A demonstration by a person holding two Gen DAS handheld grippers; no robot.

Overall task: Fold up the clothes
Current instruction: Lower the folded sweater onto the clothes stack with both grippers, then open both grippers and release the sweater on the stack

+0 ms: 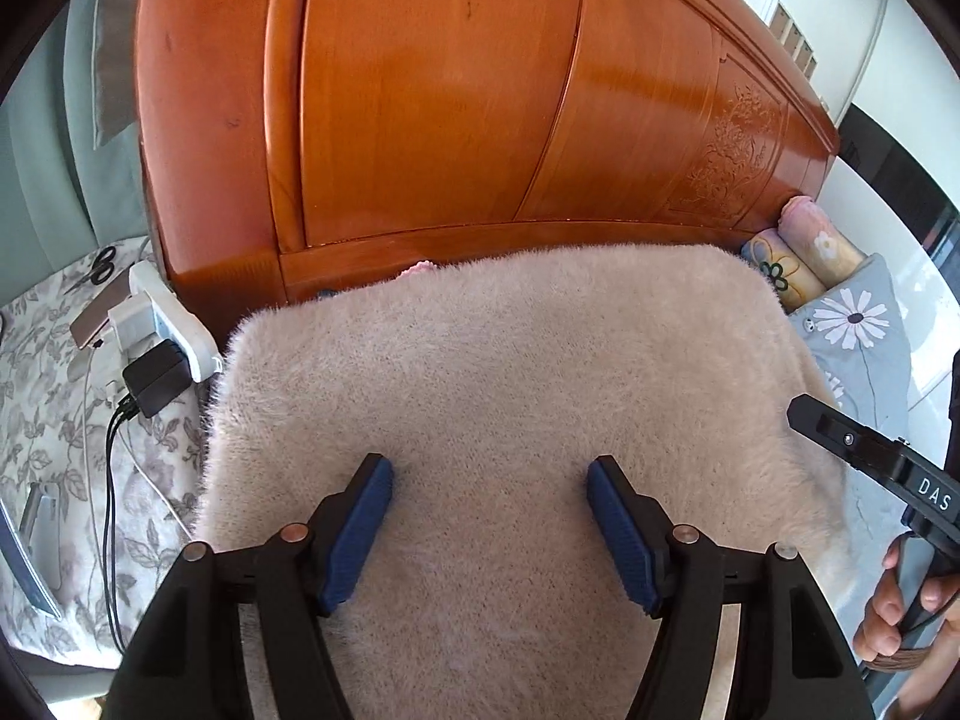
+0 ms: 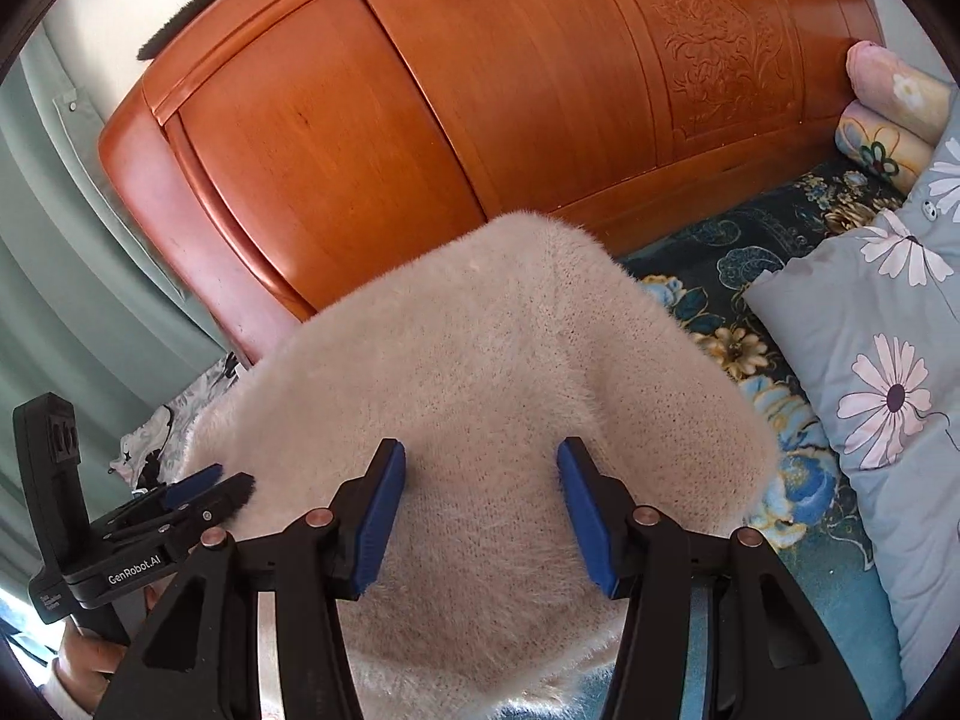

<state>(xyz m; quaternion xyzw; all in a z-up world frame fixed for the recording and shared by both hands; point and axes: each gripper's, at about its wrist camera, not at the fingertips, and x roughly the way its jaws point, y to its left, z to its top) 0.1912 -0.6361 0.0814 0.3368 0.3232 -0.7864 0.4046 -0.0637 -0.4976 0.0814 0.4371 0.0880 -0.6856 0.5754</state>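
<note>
A fluffy pale pink sweater (image 1: 504, 372) lies folded into a rough rectangle on the bed, also seen in the right wrist view (image 2: 480, 354). My left gripper (image 1: 489, 474) is open, its blue pads spread over the sweater's near part, holding nothing. My right gripper (image 2: 480, 456) is open too, its pads spread over the sweater's near right part. In the left wrist view the right gripper's body (image 1: 864, 450) reaches in at the sweater's right edge. In the right wrist view the left gripper's fingers (image 2: 204, 486) rest at the sweater's left edge.
A wooden headboard (image 1: 456, 96) stands right behind the sweater. A white power strip with chargers (image 1: 162, 330) and scissors (image 1: 102, 264) lie on the floral sheet at left. A grey flowered quilt (image 2: 888, 372) and rolled pillows (image 2: 888, 114) lie at right on a dark floral bedspread (image 2: 762, 264).
</note>
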